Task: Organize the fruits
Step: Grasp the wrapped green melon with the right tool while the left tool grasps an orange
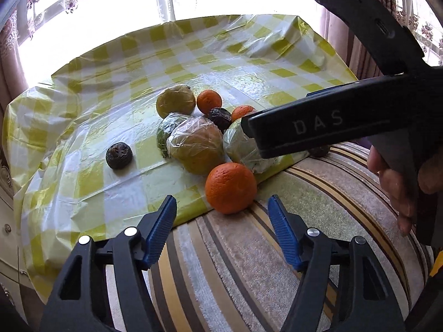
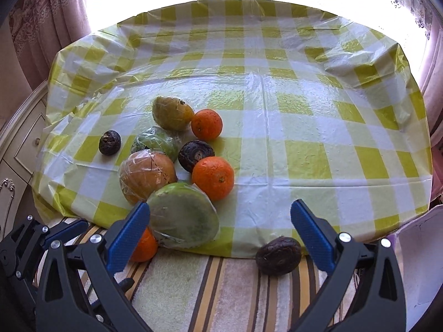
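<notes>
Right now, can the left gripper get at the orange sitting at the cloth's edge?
Probably yes. The left gripper is open and empty, and the orange lies just ahead of its fingertips on the edge of the checked cloth, nothing between. The wrapped fruit sits close behind.

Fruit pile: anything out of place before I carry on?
Yes. Two fruits lie off the checked cloth, on the striped mat: an orange at the cloth's near edge and a dark wrinkled fruit just past it. Another dark fruit sits apart, left of the pile.
</notes>
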The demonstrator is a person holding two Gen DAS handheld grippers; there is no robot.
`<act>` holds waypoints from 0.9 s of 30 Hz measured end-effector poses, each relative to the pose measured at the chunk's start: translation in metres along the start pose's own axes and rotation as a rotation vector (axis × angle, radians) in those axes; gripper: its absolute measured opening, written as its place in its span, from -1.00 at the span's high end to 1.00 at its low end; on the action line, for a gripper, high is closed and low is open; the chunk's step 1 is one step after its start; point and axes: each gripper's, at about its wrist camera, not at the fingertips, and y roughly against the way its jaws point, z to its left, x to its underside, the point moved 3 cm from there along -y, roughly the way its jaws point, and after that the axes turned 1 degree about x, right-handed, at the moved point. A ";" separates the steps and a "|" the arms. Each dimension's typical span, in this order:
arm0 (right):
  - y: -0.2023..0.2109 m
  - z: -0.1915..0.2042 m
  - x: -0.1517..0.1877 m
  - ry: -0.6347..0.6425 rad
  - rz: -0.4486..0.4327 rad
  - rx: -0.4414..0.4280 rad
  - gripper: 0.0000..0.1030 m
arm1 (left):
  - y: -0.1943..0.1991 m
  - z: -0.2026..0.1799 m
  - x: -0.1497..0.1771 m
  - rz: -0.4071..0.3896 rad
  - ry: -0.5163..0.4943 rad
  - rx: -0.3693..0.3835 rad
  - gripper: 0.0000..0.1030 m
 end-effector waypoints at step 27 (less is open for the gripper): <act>-0.029 0.038 0.010 0.123 0.073 0.042 -0.57 | 0.005 0.034 0.018 0.026 0.118 0.119 0.17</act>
